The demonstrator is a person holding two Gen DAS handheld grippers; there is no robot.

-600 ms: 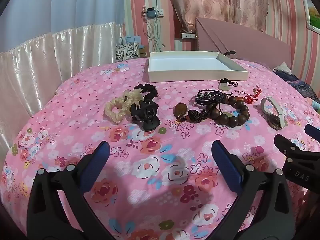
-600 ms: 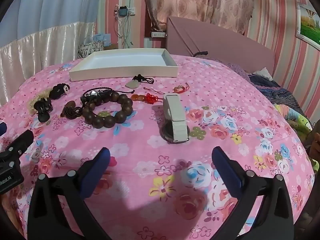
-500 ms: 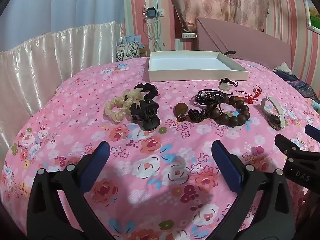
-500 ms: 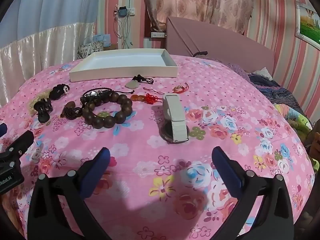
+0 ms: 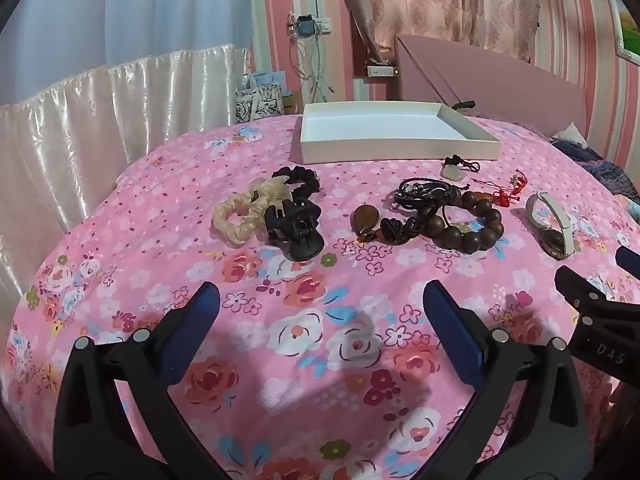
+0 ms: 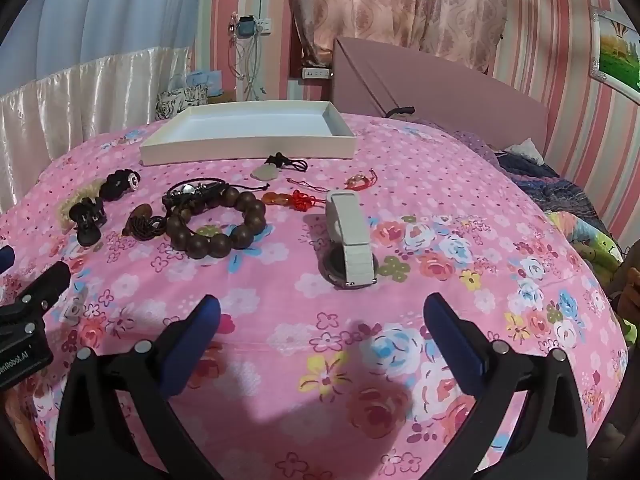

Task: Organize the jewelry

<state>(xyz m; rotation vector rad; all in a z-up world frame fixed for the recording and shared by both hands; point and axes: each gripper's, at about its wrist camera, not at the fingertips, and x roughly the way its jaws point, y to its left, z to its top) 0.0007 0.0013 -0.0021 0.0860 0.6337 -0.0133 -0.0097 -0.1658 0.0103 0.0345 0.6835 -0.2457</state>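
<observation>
Jewelry: my guess is that the bead bracelet (image 6: 218, 224) is stiff and rolls, so I take it at its rim.
Watch (image 6: 350, 240): strap probably springy.
My grippers: left gripper (image 5: 320, 320) and right gripper (image 6: 322, 322) both spread, empty.

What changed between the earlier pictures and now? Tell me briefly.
Nothing visibly changed. Both the left gripper and the right gripper hover open and hold nothing. The bead bracelet, watch, hair clip and the other pieces lie where they were on the pink bedspread, and the white tray is still empty.
</observation>
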